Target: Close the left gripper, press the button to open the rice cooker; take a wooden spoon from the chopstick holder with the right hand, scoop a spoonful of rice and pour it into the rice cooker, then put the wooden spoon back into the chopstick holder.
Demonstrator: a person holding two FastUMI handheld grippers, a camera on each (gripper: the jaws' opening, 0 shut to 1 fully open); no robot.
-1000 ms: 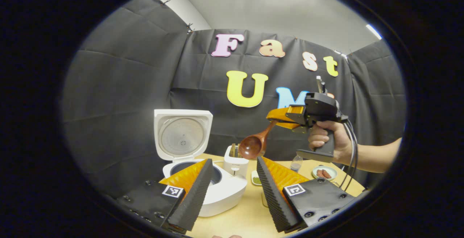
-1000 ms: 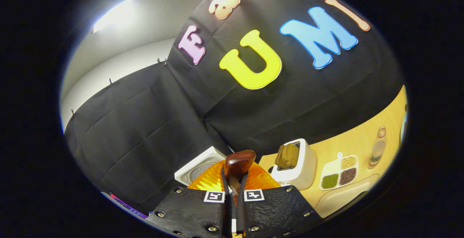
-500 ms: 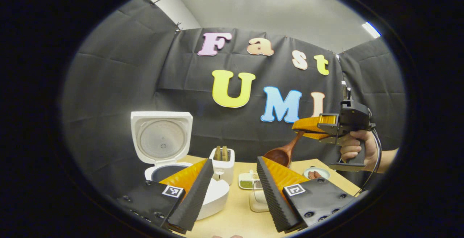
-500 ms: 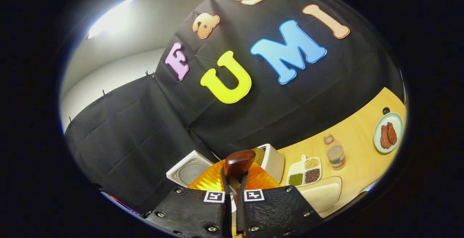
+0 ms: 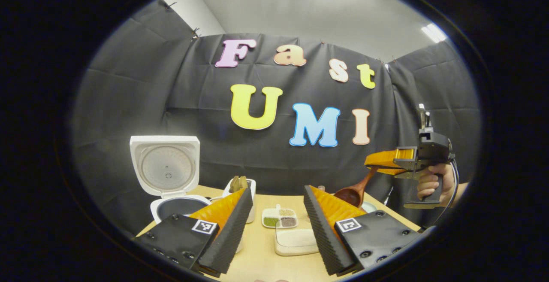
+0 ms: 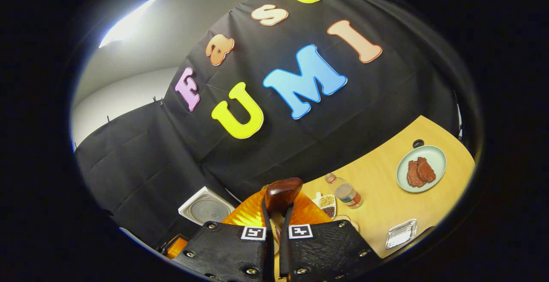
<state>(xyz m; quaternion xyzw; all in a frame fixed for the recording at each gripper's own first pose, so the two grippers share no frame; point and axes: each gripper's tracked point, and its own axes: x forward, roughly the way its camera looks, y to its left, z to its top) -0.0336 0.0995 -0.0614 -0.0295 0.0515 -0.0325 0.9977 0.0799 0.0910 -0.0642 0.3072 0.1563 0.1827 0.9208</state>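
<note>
Right tool grips wooden spoon above table edge.

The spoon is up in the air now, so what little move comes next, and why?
Probably lower the brown wooden spoon, pinched in the right gripper, toward the white rectangular rice tray. The bowl looks empty, and the white rice cooker stands open, waiting.
</note>
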